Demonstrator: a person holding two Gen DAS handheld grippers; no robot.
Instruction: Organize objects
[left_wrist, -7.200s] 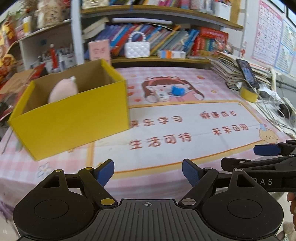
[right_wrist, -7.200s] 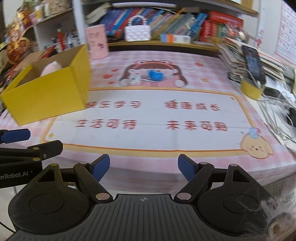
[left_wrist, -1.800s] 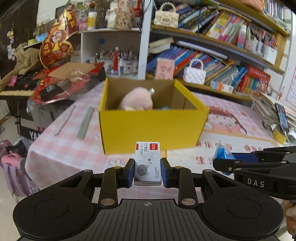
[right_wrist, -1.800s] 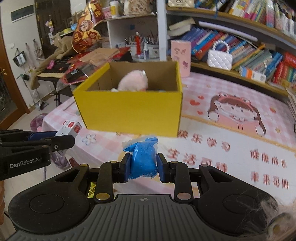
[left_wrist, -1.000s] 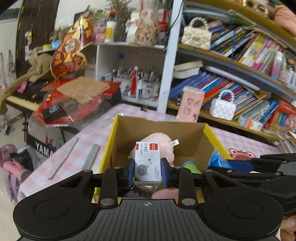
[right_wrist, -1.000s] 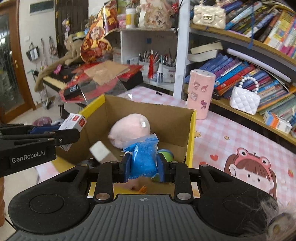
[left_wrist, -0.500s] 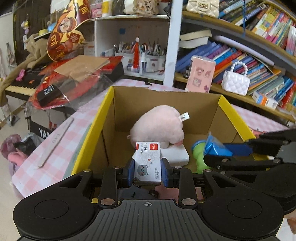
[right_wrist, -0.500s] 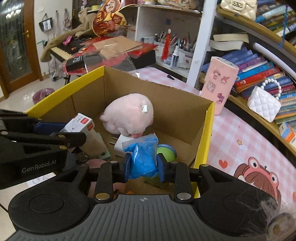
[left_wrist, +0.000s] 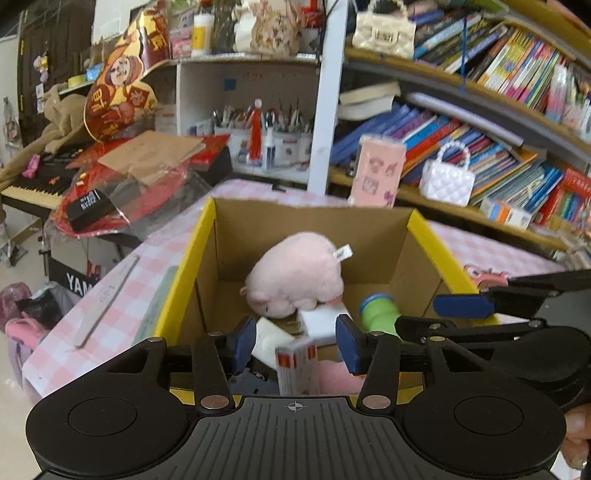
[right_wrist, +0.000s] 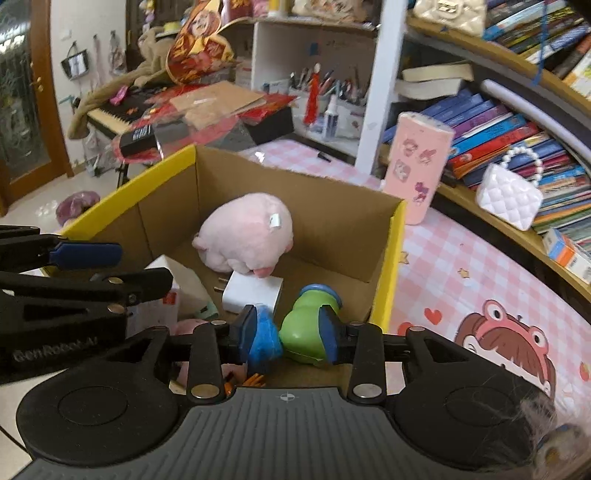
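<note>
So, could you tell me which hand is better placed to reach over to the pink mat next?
Probably the right gripper: it is open beside the box wall that borders the mat, while the left gripper sits farther away.

The box (right_wrist: 388, 258) sits on the table (right_wrist: 461, 280). In it, the plush pig (right_wrist: 245, 230) lies at the back, the bottle (right_wrist: 308, 325) right of the pouch (right_wrist: 262, 338) in front.
</note>
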